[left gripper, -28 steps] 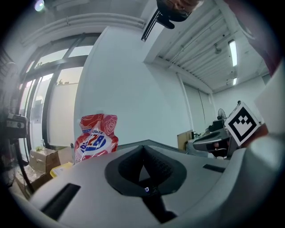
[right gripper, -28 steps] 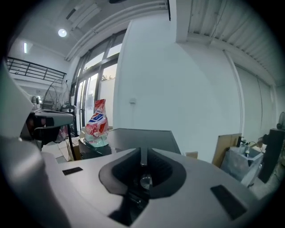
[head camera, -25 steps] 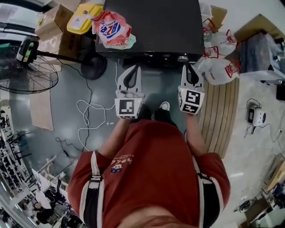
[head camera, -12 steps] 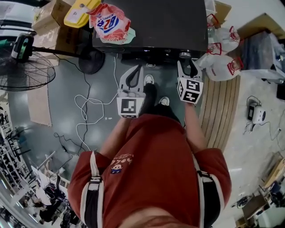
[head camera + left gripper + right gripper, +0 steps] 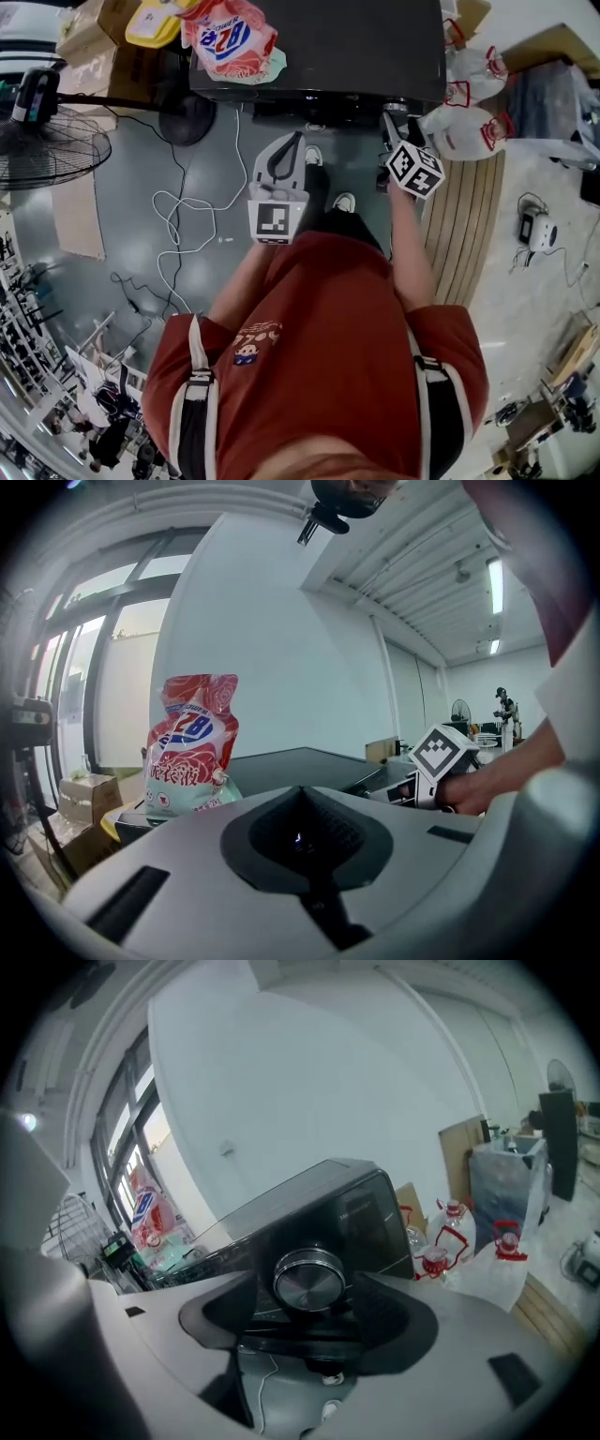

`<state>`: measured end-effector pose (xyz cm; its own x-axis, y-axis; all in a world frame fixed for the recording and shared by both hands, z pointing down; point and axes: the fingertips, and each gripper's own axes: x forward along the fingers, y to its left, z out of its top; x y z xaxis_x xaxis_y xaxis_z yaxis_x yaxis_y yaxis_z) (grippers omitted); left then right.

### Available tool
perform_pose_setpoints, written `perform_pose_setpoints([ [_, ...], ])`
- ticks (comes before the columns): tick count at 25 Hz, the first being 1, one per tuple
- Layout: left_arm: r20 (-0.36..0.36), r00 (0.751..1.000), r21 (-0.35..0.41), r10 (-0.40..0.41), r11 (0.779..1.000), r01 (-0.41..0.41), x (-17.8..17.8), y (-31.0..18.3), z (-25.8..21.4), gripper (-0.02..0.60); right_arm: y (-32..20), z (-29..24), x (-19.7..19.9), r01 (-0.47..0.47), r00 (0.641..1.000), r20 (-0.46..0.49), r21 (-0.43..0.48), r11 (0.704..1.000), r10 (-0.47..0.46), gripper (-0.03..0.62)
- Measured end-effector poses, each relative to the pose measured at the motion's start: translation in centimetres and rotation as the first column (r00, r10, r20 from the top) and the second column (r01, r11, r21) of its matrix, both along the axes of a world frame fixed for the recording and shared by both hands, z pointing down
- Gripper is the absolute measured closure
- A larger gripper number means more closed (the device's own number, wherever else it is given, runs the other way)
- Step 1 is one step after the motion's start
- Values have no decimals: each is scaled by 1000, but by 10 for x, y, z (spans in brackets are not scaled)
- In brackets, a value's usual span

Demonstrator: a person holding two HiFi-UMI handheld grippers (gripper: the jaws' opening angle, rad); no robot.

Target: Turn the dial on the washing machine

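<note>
The black washing machine (image 5: 319,47) fills the top of the head view, and its round silver dial (image 5: 395,106) sits on the front edge at the right. My right gripper (image 5: 391,122) is tilted and reaches up to the dial. In the right gripper view the dial (image 5: 309,1281) stands between the two jaws, which are opening with thin gaps on both sides. My left gripper (image 5: 295,141) hangs in front of the machine's middle, shut and empty, and its tips (image 5: 300,791) meet.
A red and white detergent bag (image 5: 228,37) lies on the machine's left corner beside a yellow pack (image 5: 155,21). Water jugs with red handles (image 5: 464,127) and wooden boards (image 5: 464,225) are at the right. A fan (image 5: 47,141) and a white cable (image 5: 187,234) occupy the floor at the left.
The right gripper has moved forward to the dial, rolled to one side and spread its jaws. The person has stepped closer to the machine. The left gripper stayed shut.
</note>
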<state>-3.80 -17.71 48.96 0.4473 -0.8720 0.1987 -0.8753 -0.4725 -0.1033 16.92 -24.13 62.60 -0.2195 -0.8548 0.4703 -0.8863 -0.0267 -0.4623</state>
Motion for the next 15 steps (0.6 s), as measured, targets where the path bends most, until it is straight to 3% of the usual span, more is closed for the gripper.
perform_pose_setpoints([
  [4,16,1000,-19,12,1000,-12,1,2,8,571,-7,7,-2,-21,997,75,-11,1000,22,267],
  [10,21,999,-35,32,999,-31,1,-1,13,571,-13,16,-1,-60,991,117,-30,998,63,267],
  [15,23,999,-37,39,999,-38,1,-3,13,571,-14,13,2,-74,986,146,-20,997,76,318],
])
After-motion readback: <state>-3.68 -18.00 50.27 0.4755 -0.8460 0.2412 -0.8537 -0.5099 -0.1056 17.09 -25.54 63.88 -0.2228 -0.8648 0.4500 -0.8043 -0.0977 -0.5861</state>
